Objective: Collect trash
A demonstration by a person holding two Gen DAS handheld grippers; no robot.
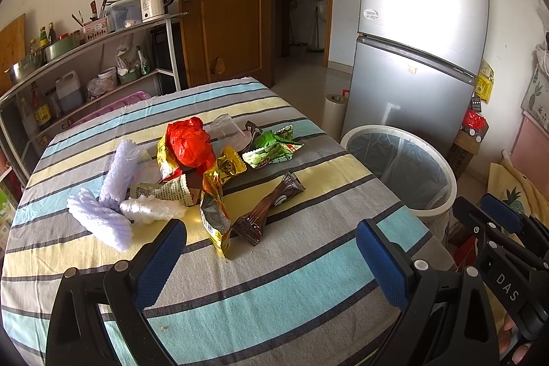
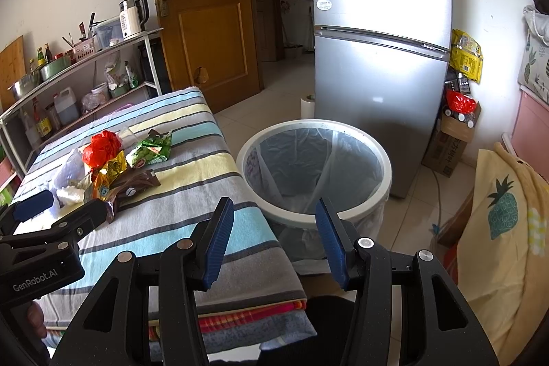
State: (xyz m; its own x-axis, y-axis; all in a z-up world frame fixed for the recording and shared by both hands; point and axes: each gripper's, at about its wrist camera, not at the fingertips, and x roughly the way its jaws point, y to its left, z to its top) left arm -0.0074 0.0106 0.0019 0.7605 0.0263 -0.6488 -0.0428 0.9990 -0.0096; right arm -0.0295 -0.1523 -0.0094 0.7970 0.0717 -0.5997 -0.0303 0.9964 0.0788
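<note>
Hovering: left gripper (image 1: 271, 258) hangs over the near part of the table, jaws spread wide, nothing between the blue pads (image 1: 161, 263).
Right gripper: right gripper (image 2: 272, 240) sits at the table's right edge, pointing at the bin, jaws wide apart and empty.
Table: striped cloth (image 1: 274, 290) in blue, yellow and grey bands covers the table top.
Trash pile: a loose heap lies in the middle of the cloth, ahead of the left gripper and apart from it.
Red bag: crumpled red plastic bag (image 1: 188, 141) sits at the back of the heap.
Green packet: green snack packet (image 1: 274, 148) lies to the right of the red bag.
Brown wrapper: dark brown wrapper (image 1: 266, 211) lies nearest the left gripper, angled toward the bin side.
Gold wrapper: shiny gold wrapper (image 1: 224, 170) is in the middle, touching the red bag.
White pieces: white foam sleeves (image 1: 106, 194) lie on the left side of the heap.
Bin: round white bin (image 2: 314, 172) with a clear liner stands on the floor just beside the table's right edge; nothing shows inside it.
Fridge: silver fridge (image 2: 381, 57) stands right behind the bin.
Shelf: metal shelf (image 1: 85, 50) with a kettle and bottles stands along the left wall.
</note>
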